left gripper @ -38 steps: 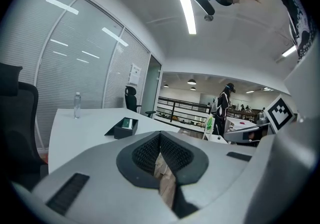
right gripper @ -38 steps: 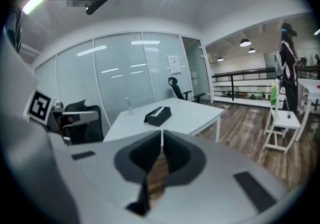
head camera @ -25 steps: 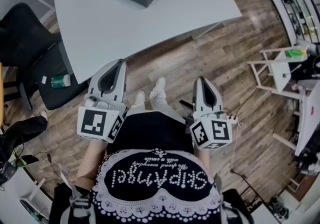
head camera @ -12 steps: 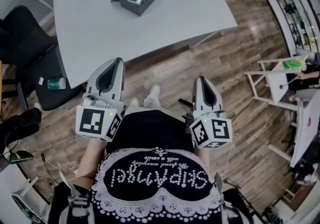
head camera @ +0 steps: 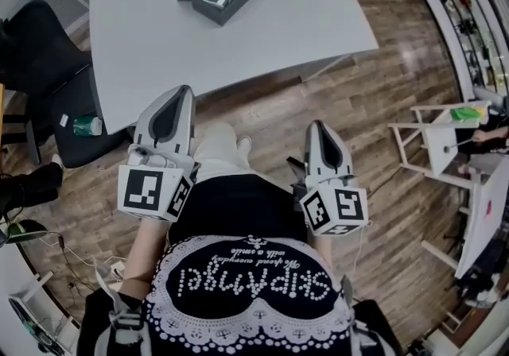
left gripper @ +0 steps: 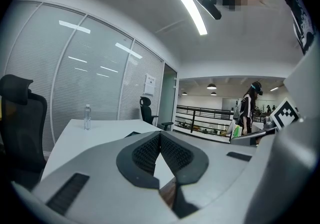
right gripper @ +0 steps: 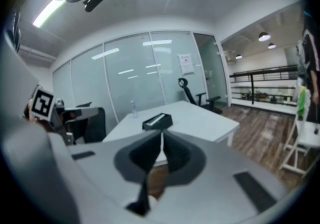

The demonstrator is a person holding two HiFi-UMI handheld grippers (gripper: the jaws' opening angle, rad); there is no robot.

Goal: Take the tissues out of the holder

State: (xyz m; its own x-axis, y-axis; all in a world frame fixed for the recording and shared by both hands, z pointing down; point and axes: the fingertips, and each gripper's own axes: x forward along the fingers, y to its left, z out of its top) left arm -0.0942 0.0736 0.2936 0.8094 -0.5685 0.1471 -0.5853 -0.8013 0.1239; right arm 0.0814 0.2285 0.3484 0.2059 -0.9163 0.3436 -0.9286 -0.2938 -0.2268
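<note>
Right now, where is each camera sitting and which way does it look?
Head view: on the person's head, looking steeply down at the white table; black clothes, left gripper, right gripper show.
Left gripper view: on that gripper, facing across the table toward a clear plastic bottle; shut jaws show.
Right gripper view: on that gripper, facing the dark rectangular tissue holder; shut jaws show.
Shared: head and right gripper views both show the holder.
</note>
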